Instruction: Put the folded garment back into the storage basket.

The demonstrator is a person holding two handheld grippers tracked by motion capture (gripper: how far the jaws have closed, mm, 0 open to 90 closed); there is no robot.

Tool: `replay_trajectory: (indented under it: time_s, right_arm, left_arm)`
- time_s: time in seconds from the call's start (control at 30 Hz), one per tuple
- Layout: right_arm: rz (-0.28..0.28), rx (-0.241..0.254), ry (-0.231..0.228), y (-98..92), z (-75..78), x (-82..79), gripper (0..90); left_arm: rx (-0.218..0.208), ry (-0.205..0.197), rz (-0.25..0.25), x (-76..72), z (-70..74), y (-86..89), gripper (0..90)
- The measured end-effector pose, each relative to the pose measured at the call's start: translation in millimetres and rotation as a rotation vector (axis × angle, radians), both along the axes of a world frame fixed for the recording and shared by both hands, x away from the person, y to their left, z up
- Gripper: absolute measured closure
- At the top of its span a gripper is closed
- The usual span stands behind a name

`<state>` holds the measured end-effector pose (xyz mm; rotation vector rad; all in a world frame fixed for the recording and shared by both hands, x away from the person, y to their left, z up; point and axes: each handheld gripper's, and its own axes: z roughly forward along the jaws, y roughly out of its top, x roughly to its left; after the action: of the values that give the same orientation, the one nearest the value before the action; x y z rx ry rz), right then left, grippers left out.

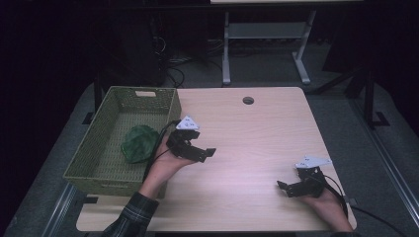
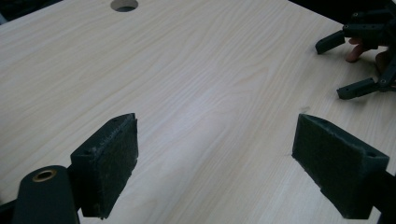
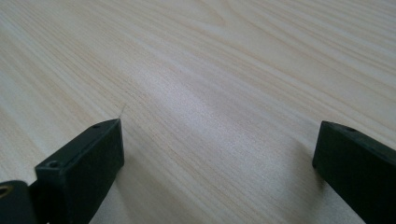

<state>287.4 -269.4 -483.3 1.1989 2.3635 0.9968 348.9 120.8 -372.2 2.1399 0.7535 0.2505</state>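
My left gripper (image 1: 206, 154) hovers over the table's left half, just right of the green woven basket (image 1: 101, 128). Its jaws stand wide open with only bare wood between them (image 2: 215, 149). A crumpled green cloth (image 1: 140, 143) lies inside the basket, near its right wall. Near the front right corner, my right gripper (image 1: 282, 187) points left, low over the tabletop. It is open too, with nothing between its pads (image 3: 219, 158). The left gripper view also catches the right gripper (image 2: 345, 65) at the top right, held in a hand.
The light wooden table (image 1: 257, 128) has a round cable hole (image 1: 248, 100) near its far edge. Beyond it stands another table's white metal frame (image 1: 267, 44) on a dark floor. A plaid sleeve (image 1: 131, 215) enters at the bottom left.
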Motion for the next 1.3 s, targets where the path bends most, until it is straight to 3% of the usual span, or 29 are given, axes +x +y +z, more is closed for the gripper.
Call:
replay_trajectory:
  time_s: [0.37,0.87,1.1,1.3]
  right_arm:
    - [0.002,-0.002,-0.002,-0.2,-0.1,-0.3,1.7]
    - [0.003,-0.002,-0.002,-0.2,-0.1,-0.3,1.7]
    - [0.003,-0.002,-0.002,-0.2,-0.1,-0.3,1.7]
    - [0.003,-0.002,-0.002,-0.2,-0.1,-0.3,1.7]
  left_arm:
    - [0.057,0.026,-0.039,-7.2,-34.8,-24.6,13.9]
    - [0.096,0.02,-0.03,-9.8,-75.2,-31.3,13.9]
    - [0.159,0.032,-0.031,-10.9,-100.2,-36.6,13.9]
    - [0.111,-0.017,-0.03,-15.7,-106.7,-36.4,12.7]
